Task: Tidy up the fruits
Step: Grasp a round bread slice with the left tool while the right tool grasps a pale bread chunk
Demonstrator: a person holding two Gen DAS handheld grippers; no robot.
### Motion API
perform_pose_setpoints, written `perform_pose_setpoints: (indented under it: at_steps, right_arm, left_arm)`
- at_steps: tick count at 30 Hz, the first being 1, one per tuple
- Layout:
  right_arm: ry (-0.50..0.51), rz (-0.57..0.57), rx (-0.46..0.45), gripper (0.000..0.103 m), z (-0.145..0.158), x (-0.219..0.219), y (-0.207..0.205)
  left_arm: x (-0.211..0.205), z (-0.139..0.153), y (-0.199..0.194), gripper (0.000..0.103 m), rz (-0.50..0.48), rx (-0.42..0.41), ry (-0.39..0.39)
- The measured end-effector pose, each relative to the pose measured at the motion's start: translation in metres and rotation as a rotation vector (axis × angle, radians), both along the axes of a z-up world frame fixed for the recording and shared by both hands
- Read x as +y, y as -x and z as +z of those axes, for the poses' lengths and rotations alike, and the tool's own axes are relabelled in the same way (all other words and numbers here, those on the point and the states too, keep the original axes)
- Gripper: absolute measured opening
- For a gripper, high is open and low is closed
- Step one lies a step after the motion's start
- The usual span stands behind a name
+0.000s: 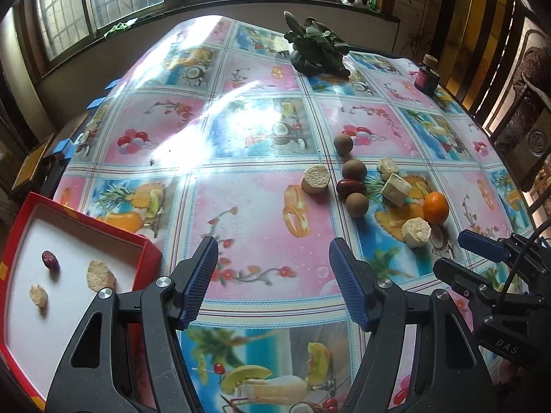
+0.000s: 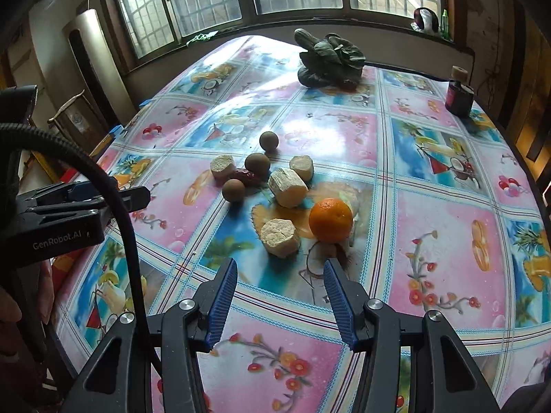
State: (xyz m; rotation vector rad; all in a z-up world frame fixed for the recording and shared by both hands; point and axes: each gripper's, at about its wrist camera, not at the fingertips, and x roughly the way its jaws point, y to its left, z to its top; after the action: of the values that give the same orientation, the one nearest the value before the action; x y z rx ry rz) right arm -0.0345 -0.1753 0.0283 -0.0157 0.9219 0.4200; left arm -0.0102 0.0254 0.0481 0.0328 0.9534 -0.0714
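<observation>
Both claws hung over the tabletop [image 2: 447,227] with nothing between their pads: the left claw [image 1: 273,282] stood fairly wide, the right claw [image 2: 280,301] somewhat narrower. The loose fruit lay clustered ahead, the orange [image 2: 330,219] touching a pale cut chunk [image 2: 279,237], brown round fruits [image 2: 257,164] behind. The red tray [image 1: 20,213] sat at the left edge, already holding three pieces. A sound pick would probably take the nearest chunk squarely, pads straddling its sides without nudging the orange.
</observation>
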Motion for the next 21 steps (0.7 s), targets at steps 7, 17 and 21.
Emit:
perform_pose_setpoints:
  at_steps: [7,17,21]
  right_arm:
    - [0.036,0.059,0.005,0.046,-0.015,0.022,-0.017]
    - [0.007,0.031,0.013,0.018,-0.023,0.013,-0.031]
    - [-0.003,0.043,0.010,0.018,-0.023,0.012,-0.032]
  left_arm:
    - [-0.007,-0.008,-0.020,0.068,-0.014,0.029,0.008]
    - [-0.014,-0.027,-0.065,0.068,-0.012,0.063,-0.006]
    - [-0.022,-0.035,-0.077,0.068,-0.027,0.078,-0.018]
